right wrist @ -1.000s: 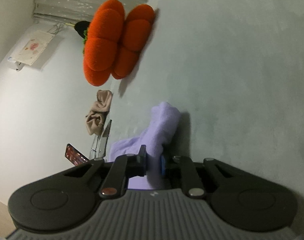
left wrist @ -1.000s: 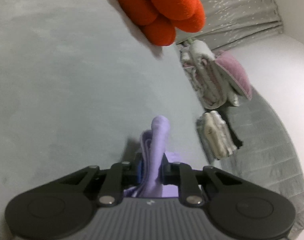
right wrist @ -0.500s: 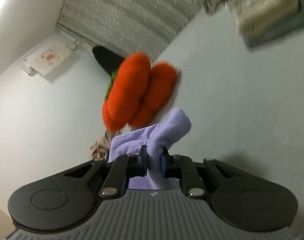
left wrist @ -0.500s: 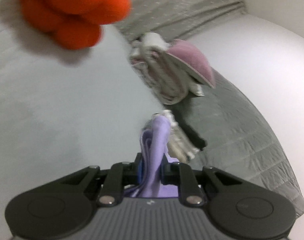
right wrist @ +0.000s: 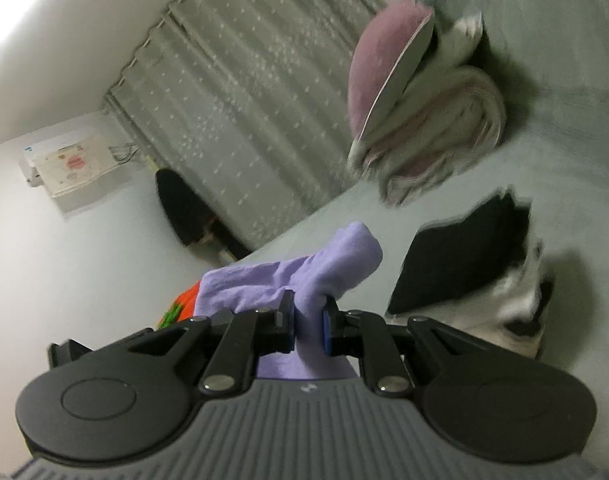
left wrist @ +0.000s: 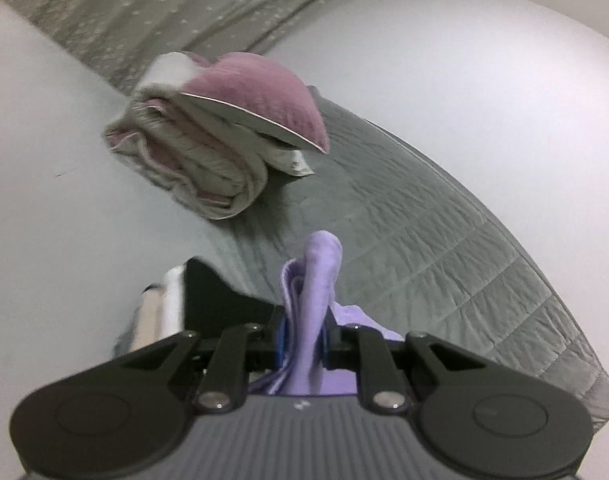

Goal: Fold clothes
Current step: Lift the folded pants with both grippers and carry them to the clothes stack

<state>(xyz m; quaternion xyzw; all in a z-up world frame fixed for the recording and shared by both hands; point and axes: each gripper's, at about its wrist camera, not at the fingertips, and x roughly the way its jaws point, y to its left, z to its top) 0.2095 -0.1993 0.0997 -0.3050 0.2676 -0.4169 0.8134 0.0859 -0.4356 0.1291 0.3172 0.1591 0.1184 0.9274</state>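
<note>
A lavender garment (left wrist: 318,280) is bunched between the jaws of my left gripper (left wrist: 302,342), which is shut on it. In the right wrist view the same lavender garment (right wrist: 304,276) is pinched by my right gripper (right wrist: 308,320), also shut on it, with cloth spilling to the left. Both grippers are lifted above the pale bed surface (left wrist: 44,200), so the garment hangs in the air. A stack of folded clothes with a black piece on top (right wrist: 456,256) lies just ahead on the bed; its edge (left wrist: 208,292) shows left of the left gripper.
A rolled pink and cream blanket with a mauve cushion (left wrist: 224,132) lies further on. A grey quilted cover (left wrist: 424,240) spreads to the right. Grey dotted curtains (right wrist: 244,100) hang behind. An orange plush (right wrist: 180,304) peeks out beside the right gripper. An air conditioner (right wrist: 64,160) sits on the wall.
Both grippers have risen off the bed and swung toward the folded stack and the blanket roll, carrying the lavender garment. The orange plush has slid out of the left wrist view.
</note>
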